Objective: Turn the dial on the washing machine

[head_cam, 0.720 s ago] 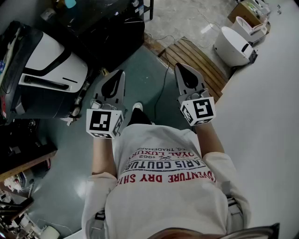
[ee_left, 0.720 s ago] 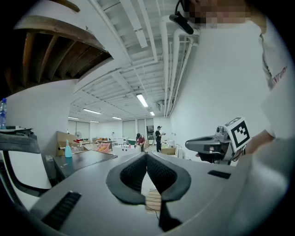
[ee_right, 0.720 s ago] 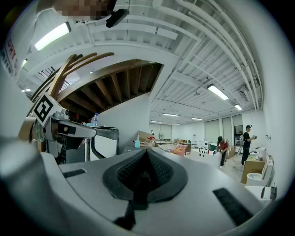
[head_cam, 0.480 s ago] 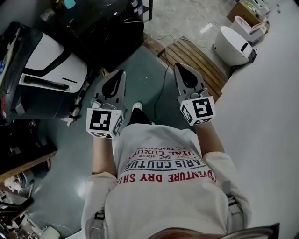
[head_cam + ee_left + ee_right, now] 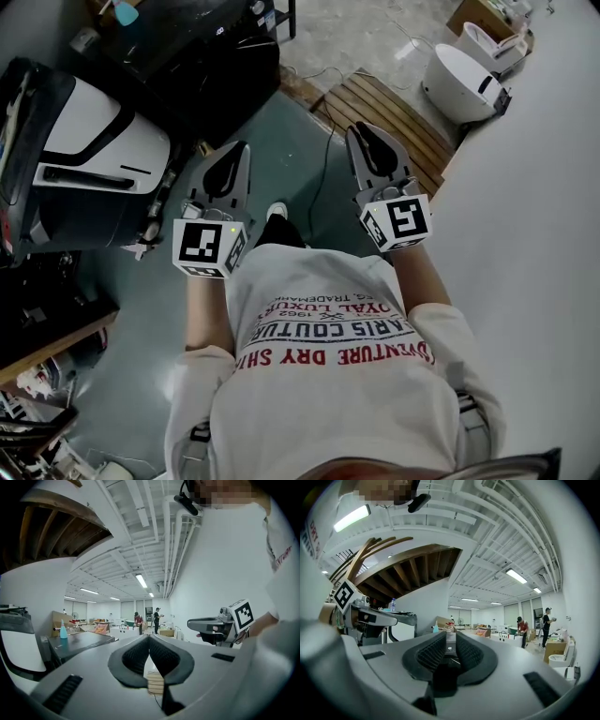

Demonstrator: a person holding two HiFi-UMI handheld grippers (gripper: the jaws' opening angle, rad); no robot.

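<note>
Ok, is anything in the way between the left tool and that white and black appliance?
Nothing visible does: only open air separates the left tool from the appliance off to its left. No dial shows in any view.

I saw black-and-white square markers on the left gripper (image 5: 240, 146) and right gripper (image 5: 360, 129), a white shirt (image 5: 328, 384) lettered red and navy, a teal-grey floor (image 5: 281, 150), brown slats (image 5: 394, 117).

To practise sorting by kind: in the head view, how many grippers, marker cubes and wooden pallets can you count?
Grippers: 2
Marker cubes: 2
Pallets: 1
Total: 5
</note>
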